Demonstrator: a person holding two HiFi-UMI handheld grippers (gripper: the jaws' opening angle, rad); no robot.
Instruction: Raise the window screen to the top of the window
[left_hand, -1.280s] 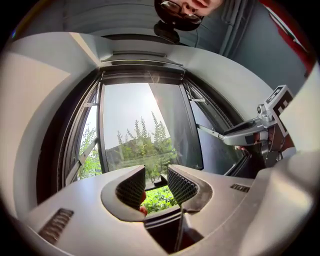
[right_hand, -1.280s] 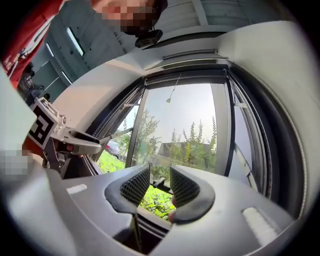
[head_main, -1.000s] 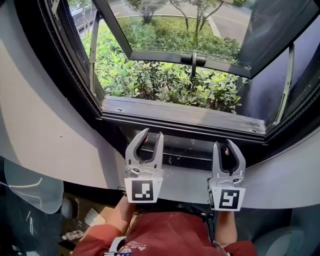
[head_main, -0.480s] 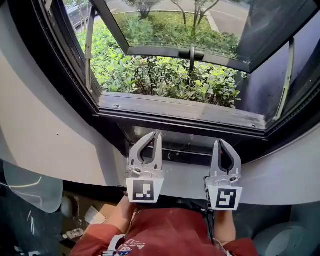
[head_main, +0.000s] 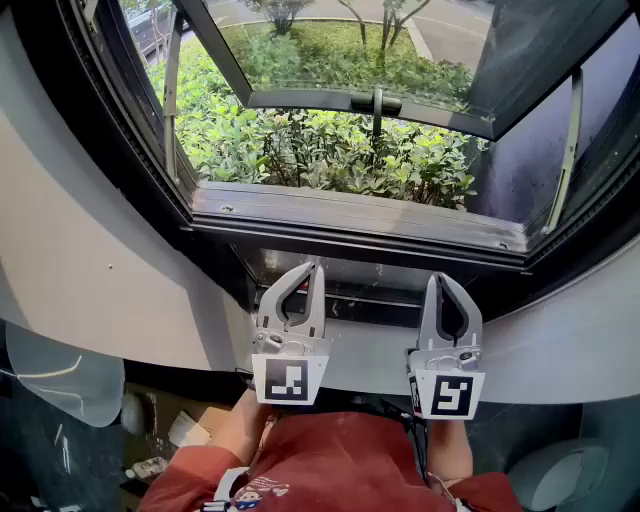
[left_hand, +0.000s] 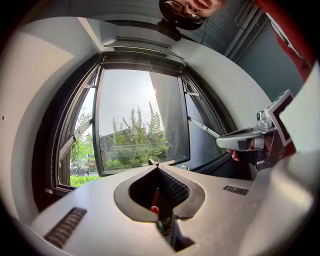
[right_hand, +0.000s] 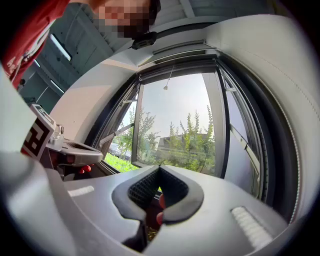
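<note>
My two grippers point side by side at the bottom of the window. The left gripper (head_main: 313, 268) is shut, its tips meeting over the shiny strip under the lower frame (head_main: 360, 215). The right gripper (head_main: 440, 278) is shut too, just above a dark rail (head_main: 370, 303) low in the recess. In the left gripper view the left gripper (left_hand: 154, 165) shows its tips together. The right gripper (right_hand: 159, 167) looks the same in its own view. Whether anything thin is pinched in either I cannot see. No mesh shows across the opening.
The glass sash (head_main: 350, 50) is swung outward, its handle (head_main: 375, 100) hanging at its lower edge. A metal stay arm (head_main: 570, 150) spans the right side. Green shrubs (head_main: 330, 150) lie outside. A curved white wall (head_main: 90, 260) flanks the window.
Both grippers' jaws have closed from wide open to tips together. The hands have stayed at the same spot under the window frame.
</note>
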